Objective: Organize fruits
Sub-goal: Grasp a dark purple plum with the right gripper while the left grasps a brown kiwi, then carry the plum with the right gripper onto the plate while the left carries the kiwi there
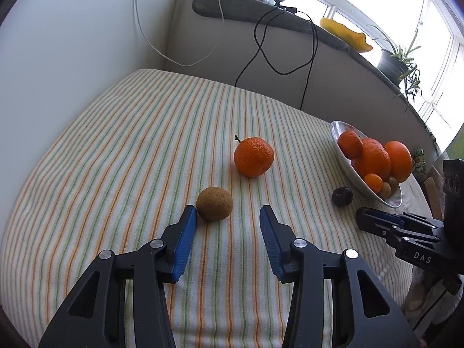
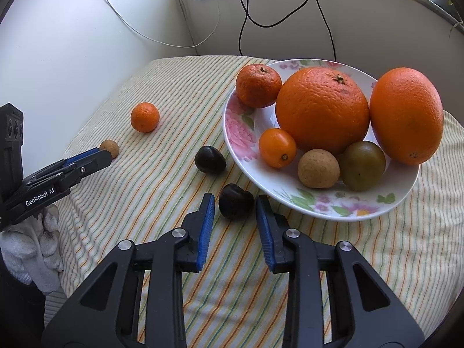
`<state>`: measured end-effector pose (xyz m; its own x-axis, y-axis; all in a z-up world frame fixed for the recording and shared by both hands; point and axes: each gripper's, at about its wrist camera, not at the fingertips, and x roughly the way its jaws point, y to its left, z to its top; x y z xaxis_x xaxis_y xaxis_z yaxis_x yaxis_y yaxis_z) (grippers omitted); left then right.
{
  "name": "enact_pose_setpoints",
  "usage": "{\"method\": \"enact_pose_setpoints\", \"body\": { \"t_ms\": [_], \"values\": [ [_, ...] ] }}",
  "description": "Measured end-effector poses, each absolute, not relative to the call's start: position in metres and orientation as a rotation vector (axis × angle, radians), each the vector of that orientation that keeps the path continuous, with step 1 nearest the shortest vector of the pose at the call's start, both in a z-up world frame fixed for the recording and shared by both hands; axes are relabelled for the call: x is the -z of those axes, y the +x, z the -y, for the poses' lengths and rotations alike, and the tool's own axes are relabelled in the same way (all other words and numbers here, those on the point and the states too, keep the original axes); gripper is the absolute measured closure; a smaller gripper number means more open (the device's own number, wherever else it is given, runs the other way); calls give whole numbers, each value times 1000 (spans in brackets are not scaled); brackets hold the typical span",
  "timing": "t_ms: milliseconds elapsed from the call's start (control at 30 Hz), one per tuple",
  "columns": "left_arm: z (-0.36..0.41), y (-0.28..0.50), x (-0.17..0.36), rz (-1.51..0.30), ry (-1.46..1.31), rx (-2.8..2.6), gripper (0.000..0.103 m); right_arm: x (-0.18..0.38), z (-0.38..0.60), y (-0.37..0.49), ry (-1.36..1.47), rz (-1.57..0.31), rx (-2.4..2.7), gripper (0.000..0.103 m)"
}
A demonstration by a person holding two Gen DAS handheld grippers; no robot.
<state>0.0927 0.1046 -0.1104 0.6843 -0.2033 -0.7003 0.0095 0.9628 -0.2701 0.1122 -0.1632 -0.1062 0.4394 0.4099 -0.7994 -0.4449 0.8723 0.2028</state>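
Note:
A small brown fruit [image 1: 214,203] lies on the striped cloth between the tips of my left gripper [image 1: 229,213]; it rests by the left pad and stands apart from the right one, so the gripper is open. A mandarin [image 1: 253,156] sits beyond it. My right gripper [image 2: 235,201] straddles a dark cherry [image 2: 235,204] with narrow gaps at both pads, so it is open. A second cherry [image 2: 210,159] lies farther on. The floral plate [image 2: 239,129] holds two big oranges [image 2: 322,107], a mandarin, a small orange fruit, a brown fruit and a greenish one.
The table meets a white wall at the left and a ledge at the back, where black and white cables [image 1: 261,46] hang down. A yellow object and a potted plant [image 1: 403,61] stand on the sill. A white cloth [image 2: 34,237] hangs off the table's left edge.

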Motion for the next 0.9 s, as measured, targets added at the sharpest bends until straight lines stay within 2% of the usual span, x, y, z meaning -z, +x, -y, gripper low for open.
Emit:
{"method": "enact_pose_setpoints", "body": {
  "t_ms": [167, 367, 900],
  "values": [
    [-105, 98, 111, -821, -243, 116, 64, 107, 161, 113, -51, -981, -521, 75],
    [-107, 100, 114, -824, -240, 122, 78, 105, 160, 114, -53, -981, -520, 77],
    [-93, 89, 95, -767, -241, 173, 78, 85, 179, 100, -14, -939, -553, 78]
  ]
}}
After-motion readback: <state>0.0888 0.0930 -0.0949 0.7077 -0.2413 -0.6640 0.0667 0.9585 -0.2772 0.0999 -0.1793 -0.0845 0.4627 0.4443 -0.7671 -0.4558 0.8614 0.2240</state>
